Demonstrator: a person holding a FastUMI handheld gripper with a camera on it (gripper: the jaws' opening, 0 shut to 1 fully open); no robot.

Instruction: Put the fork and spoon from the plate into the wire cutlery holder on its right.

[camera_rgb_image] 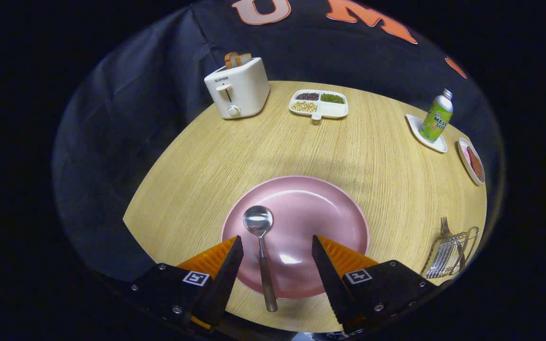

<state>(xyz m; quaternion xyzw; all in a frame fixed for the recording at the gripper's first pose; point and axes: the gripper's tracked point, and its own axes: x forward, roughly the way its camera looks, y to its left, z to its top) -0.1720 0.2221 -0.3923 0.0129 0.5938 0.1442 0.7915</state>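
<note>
The hand-held gripper hangs released above the pink plate near the worktop's front edge, fingers straddling the spoon, while the fork already stands in the wire cutlery holder rightward, so lowering and clenching on the handle likely comes next.

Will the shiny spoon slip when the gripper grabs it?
Probably a bit: the spoon looks like smooth polished metal with a thin handle, so it may slide or twist. It seems stiff. The gripper is open, fingers either side of it, over the pink plate.
</note>
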